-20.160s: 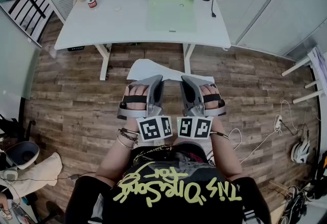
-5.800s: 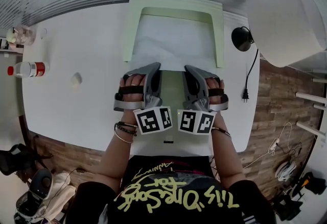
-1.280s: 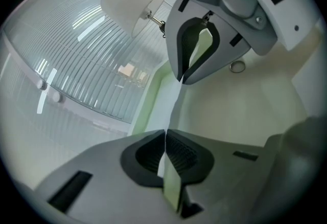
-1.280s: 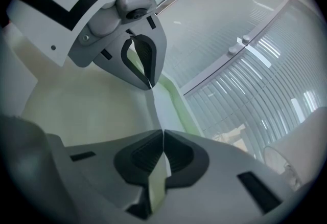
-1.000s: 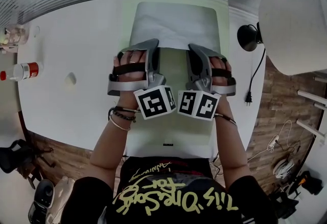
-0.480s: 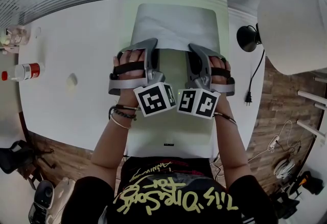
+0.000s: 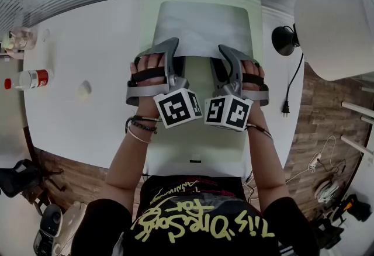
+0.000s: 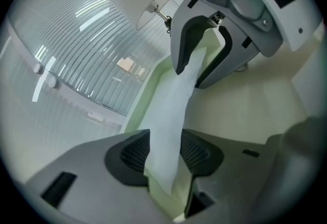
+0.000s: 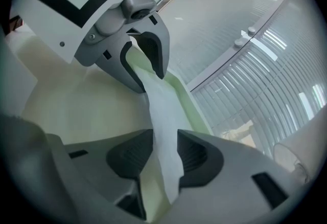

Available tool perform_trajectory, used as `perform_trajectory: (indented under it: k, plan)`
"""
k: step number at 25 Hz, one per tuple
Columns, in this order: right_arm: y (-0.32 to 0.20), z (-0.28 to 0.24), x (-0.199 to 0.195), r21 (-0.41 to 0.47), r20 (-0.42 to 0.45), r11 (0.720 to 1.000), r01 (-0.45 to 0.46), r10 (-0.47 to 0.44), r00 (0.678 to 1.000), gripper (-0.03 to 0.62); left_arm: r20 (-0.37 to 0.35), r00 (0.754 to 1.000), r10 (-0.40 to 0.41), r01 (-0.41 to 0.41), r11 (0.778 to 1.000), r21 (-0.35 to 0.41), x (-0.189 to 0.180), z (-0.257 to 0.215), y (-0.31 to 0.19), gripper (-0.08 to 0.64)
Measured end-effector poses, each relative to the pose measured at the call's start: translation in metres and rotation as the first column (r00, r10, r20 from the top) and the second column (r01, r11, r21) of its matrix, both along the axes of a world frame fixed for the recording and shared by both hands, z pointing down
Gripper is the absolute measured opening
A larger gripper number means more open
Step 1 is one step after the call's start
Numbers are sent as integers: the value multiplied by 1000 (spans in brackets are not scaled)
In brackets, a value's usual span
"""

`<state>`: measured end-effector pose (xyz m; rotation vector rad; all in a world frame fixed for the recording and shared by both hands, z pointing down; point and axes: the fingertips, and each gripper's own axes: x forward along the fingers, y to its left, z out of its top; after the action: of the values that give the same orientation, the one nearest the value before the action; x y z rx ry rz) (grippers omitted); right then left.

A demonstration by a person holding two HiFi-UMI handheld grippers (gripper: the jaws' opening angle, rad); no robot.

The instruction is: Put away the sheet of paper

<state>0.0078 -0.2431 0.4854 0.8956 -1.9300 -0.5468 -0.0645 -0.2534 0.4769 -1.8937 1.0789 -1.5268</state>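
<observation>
Between both pairs of jaws runs the near edge of the sheet of paper [image 7: 201,27]. The rest of it lies flat ahead of them inside the pale green tray [image 7: 148,21] on the white worktop [image 7: 87,38]. The left gripper [image 7: 171,47] and right gripper [image 7: 225,51] sit side by side, close together, angled down at that edge. Each pair of jaws has just been opening and now stands partly apart, gripping nothing, with the sheet's edge loose in the gap. Off to the right of the right jaws stands a lamp [image 7: 333,27]. Well off to the left of the left jaws is a bottle [image 7: 28,79].
</observation>
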Motion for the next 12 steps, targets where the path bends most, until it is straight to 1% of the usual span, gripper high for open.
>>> perform_trajectory:
  k: [5,8,12]
  plan:
    - [3,5,-2,-11,-16,1000,12,-12,1000,157,0,1000,-14,14,999,-38,-2,7,4,193]
    - [2,5,-2,-10,-11,1000,7,-7,1000,169,3,1000,-16,16,999,-45,-2,7,4,202]
    - [4,8,-3,-19,-26,1000,16,-17,1000,177,0,1000,-20,20,999,-50,-3,8,5,209]
